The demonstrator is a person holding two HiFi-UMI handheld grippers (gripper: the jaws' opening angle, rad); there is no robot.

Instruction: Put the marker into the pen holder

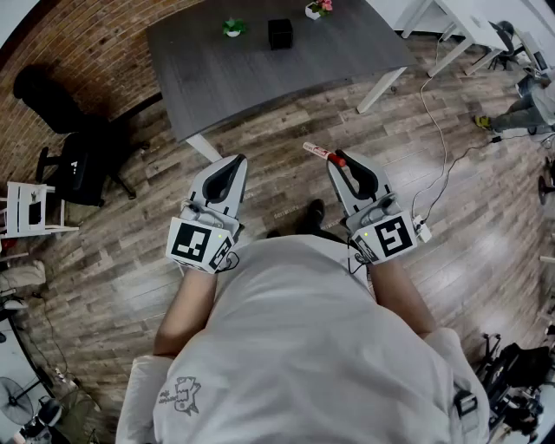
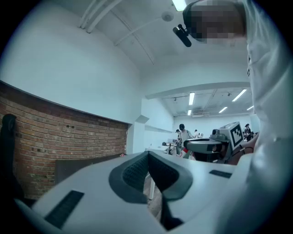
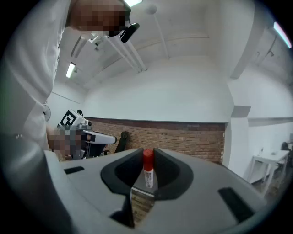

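The marker, white with a red cap, is clamped between the fingertips of my right gripper and sticks out to the left over the wooden floor. In the right gripper view the marker stands upright between the pads of the right gripper, red cap on top. My left gripper is beside it at the same height, jaws together with nothing between them; the left gripper view shows the left gripper with pads touching. The black pen holder stands far ahead on the grey table.
A small green plant and a pink flower pot flank the pen holder on the table. A black office chair and a white chair stand at the left by the brick wall. Cables run across the floor at the right.
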